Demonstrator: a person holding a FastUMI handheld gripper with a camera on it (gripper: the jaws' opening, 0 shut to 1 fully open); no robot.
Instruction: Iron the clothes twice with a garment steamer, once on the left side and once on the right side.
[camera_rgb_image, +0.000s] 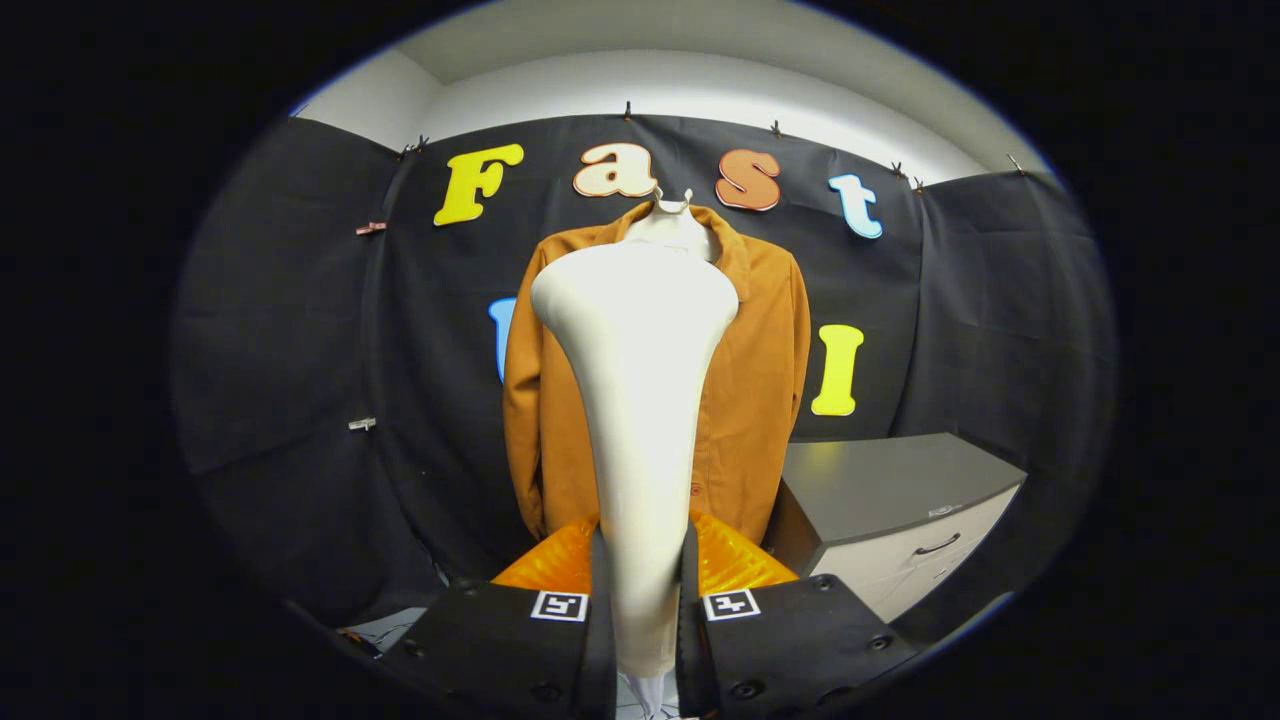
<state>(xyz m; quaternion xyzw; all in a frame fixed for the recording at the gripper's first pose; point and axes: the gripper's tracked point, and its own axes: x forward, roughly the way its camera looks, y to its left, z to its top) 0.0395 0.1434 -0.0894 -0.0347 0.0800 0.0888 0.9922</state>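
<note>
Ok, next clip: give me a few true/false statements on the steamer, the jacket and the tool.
1. The tool is shut on the steamer. True: both fingers press its handle.
2. The jacket lies folded on the cabinet. False: it hangs on the booth wall, beyond the steamer.
3. The steamer's head points up, in front of the jacket. True.
4. The cabinet stands left of the jacket. False: it stands to its right.
5. The jacket is blue. False: it is orange-brown.
</note>
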